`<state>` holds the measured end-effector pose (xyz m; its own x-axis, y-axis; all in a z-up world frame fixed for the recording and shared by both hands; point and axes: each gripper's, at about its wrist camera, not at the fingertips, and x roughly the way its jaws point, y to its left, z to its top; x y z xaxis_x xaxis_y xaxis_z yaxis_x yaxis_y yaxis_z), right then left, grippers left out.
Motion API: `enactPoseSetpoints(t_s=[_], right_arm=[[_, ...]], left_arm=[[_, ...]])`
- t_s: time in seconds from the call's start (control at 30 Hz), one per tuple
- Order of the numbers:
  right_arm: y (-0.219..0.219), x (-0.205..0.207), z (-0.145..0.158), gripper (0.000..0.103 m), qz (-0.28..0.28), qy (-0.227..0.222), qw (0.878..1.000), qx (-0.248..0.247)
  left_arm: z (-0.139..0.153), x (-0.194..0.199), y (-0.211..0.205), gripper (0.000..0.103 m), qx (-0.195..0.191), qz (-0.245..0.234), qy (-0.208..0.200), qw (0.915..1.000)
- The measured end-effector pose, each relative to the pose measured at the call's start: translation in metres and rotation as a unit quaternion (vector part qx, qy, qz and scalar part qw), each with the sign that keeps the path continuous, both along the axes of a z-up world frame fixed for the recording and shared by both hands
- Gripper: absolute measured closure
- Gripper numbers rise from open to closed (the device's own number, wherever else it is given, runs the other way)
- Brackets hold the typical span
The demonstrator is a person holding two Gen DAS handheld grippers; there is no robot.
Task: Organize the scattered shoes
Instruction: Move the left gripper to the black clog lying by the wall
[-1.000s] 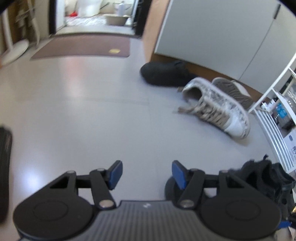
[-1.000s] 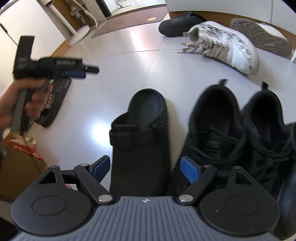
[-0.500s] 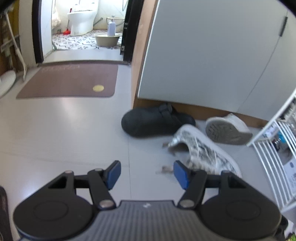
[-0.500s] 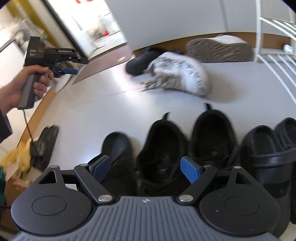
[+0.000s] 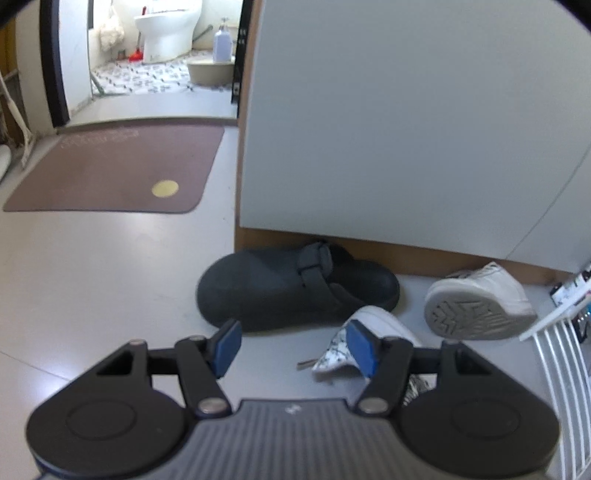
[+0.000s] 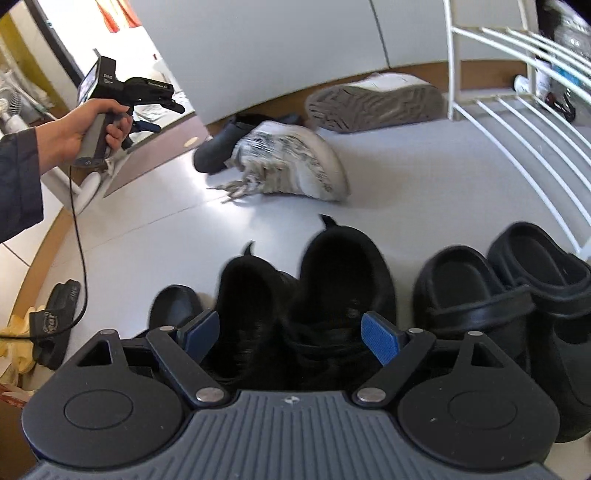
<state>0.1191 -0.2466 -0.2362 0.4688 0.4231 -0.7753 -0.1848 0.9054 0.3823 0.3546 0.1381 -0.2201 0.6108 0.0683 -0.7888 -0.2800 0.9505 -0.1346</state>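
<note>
Left wrist view: left gripper [image 5: 293,347] gapes empty near a dark rubber clog [image 5: 291,291]; right gripper [image 6: 290,332] hangs wide over black lace-up sneakers [image 6: 306,295].

A: What surrounds the scene?
B: A pale grey glossy floor [image 5: 92,258]; a grey cabinet [image 5: 406,129] on a brown plinth; a brown mat [image 5: 110,173] before a doorway.
A: And beyond?
B: A patterned-tile bathroom with toilet [image 5: 166,26]; a white wire rack [image 6: 517,122] at right.
</note>
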Motion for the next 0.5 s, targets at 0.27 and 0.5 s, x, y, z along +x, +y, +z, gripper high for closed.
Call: enactPoseSetpoints(t_s=[0.27, 0.5], right_arm=[[-0.01, 0.016, -0.017, 0.015, 0.009, 0.023, 0.999, 0.03], [-0.015, 0.031, -0.015, 0.015, 0.009, 0.004, 0.999, 0.04]], left_arm=[[-0.008, 0.044, 0.004, 0.037, 0.008, 0.006, 0.008, 0.9999], [-0.008, 0.086, -0.007, 0.038, 0.018, -0.001, 0.021, 0.9996]])
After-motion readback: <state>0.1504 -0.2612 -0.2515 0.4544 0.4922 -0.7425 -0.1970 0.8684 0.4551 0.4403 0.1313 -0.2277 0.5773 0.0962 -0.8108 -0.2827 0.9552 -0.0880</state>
